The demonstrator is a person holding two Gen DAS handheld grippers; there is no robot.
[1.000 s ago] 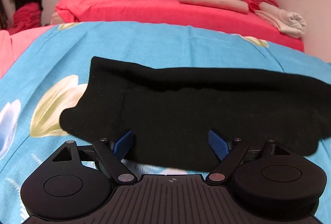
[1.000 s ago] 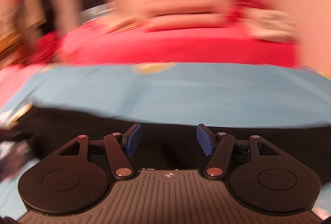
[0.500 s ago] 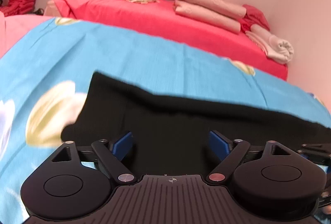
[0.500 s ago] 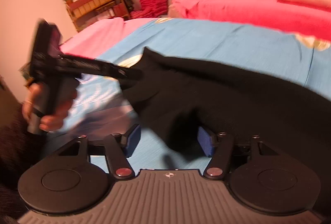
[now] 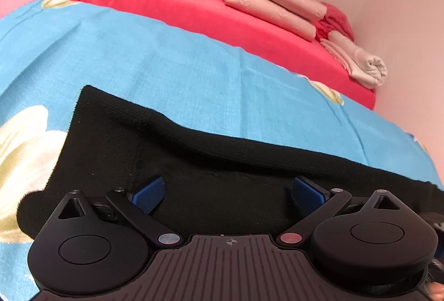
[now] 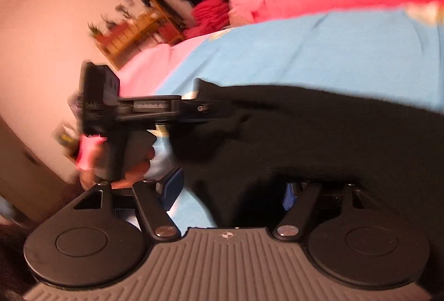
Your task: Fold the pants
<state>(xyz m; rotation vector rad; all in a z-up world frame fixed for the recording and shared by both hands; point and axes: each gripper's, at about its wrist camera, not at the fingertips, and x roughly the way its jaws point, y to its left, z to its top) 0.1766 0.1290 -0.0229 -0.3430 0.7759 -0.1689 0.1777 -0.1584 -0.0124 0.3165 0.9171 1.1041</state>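
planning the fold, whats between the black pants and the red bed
In the left wrist view, only bare blue floral sheet lies between the black pants and the red bed.

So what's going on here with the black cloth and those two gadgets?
A person is folding a pair of black pants laid on a blue flowered bedsheet, using a handheld two-finger gripper in each hand instead of a robot. The left gripper is open, low over the pants near their nearer edge. The right gripper is also open, with a fold of the pants between its fingers but not clamped. No fold looks finished yet. Folded pinkish bedding sits on a red bed behind.
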